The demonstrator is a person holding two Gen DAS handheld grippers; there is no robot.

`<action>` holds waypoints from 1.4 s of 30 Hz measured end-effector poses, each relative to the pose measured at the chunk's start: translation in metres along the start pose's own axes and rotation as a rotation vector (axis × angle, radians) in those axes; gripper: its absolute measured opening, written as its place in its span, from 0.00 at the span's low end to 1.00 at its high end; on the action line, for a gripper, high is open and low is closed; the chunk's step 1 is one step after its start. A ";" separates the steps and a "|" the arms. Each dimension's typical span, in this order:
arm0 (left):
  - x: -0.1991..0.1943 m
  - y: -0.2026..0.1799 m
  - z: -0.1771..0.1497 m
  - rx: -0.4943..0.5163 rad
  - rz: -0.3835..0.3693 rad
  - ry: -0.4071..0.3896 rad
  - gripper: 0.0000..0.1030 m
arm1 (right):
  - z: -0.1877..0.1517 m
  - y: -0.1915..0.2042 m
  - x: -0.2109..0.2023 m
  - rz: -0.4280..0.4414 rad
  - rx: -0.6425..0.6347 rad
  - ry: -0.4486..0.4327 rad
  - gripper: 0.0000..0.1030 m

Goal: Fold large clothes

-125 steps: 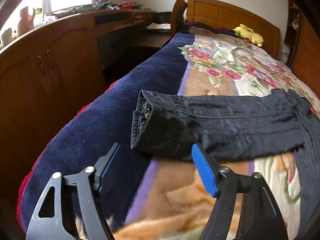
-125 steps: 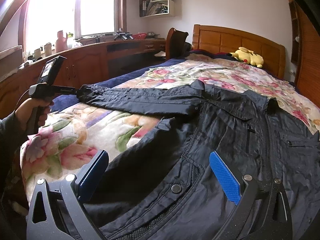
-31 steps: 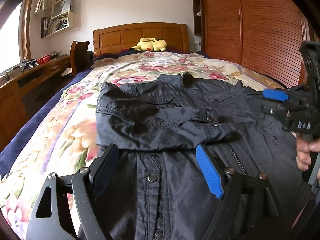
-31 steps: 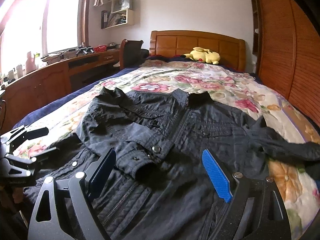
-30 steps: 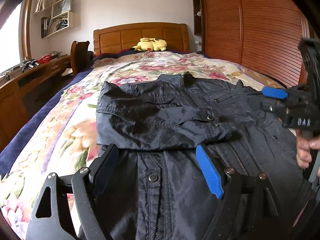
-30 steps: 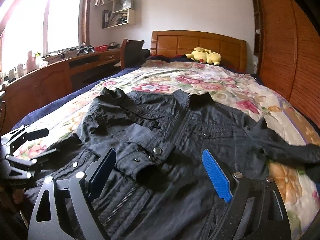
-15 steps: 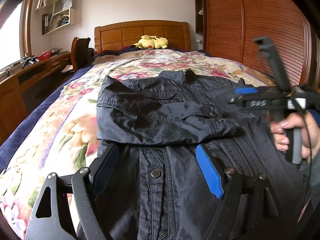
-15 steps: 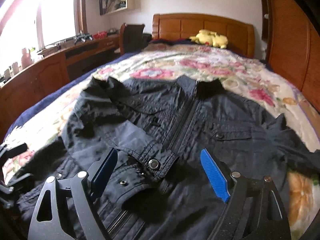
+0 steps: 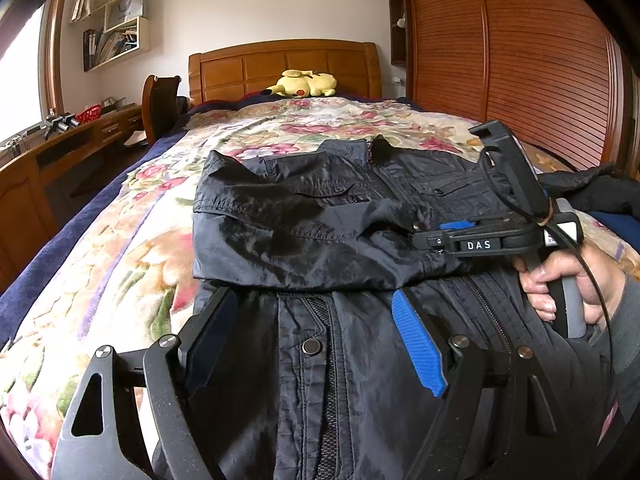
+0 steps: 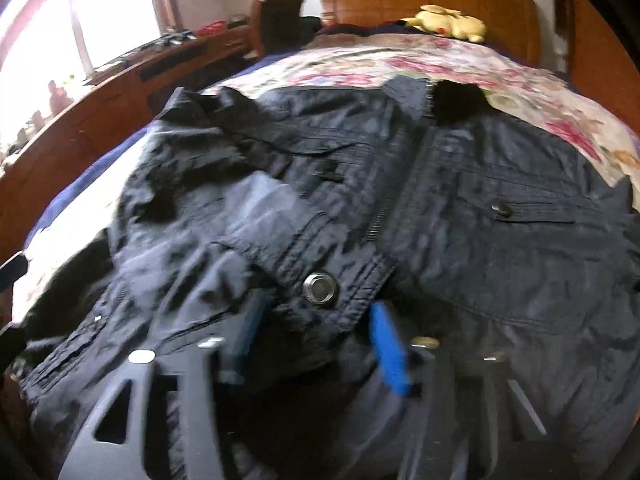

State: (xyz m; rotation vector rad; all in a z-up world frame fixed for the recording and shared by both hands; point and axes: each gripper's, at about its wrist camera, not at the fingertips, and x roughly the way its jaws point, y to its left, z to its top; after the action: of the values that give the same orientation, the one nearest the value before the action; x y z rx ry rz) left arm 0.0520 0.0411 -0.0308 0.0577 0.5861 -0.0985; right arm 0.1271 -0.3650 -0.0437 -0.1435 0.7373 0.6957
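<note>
A black jacket (image 9: 352, 208) lies front up on the flowered bedspread (image 9: 120, 248), its left sleeve (image 9: 304, 236) folded across the chest. My left gripper (image 9: 316, 344) is open and empty above the jacket's lower front, near its zipper. My right gripper (image 10: 316, 332) reaches the sleeve's cuff (image 10: 320, 276), with its snap button between the fingers; the jaws are narrowed around the cuff, but the view is blurred. In the left wrist view the right gripper (image 9: 444, 232) comes in from the right, its tips at the cuff.
A yellow plush toy (image 9: 302, 84) lies by the wooden headboard (image 9: 280, 64). A wooden desk (image 9: 60, 148) and chair (image 9: 160, 104) stand left of the bed. A slatted wooden wardrobe (image 9: 520, 60) runs along the right. The jacket's right sleeve (image 9: 592, 188) trails off right.
My right gripper has moved in low onto the folded sleeve's cuff and its jaws have narrowed around it. The left gripper has stayed open over the lower front.
</note>
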 end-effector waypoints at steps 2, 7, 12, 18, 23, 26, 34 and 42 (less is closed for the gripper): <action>-0.001 0.000 0.000 -0.007 0.000 -0.001 0.78 | -0.001 0.004 0.001 0.017 -0.027 -0.003 0.18; -0.001 0.003 -0.001 -0.021 -0.001 -0.004 0.78 | -0.004 0.010 -0.009 0.023 -0.073 -0.048 0.03; -0.001 0.005 -0.003 -0.030 -0.002 -0.004 0.78 | -0.008 0.002 -0.030 -0.013 -0.052 -0.107 0.03; 0.000 0.004 -0.002 -0.018 0.006 -0.002 0.78 | -0.017 0.000 -0.055 -0.061 -0.028 -0.164 0.03; -0.001 0.003 -0.003 -0.007 0.010 -0.008 0.78 | -0.021 0.001 -0.066 -0.107 -0.024 -0.191 0.03; -0.001 0.006 -0.004 -0.016 0.002 -0.010 0.78 | -0.022 0.000 -0.079 -0.123 -0.016 -0.212 0.03; -0.001 0.005 -0.005 -0.014 0.007 -0.012 0.78 | -0.031 -0.008 -0.109 -0.221 0.005 -0.249 0.03; -0.001 0.003 -0.005 -0.010 0.011 -0.013 0.78 | -0.042 -0.020 -0.133 -0.347 0.049 -0.264 0.03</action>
State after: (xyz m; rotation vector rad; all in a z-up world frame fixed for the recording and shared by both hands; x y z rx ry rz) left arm 0.0489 0.0444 -0.0342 0.0501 0.5734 -0.0855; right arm 0.0455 -0.4659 0.0104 -0.1276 0.4598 0.3556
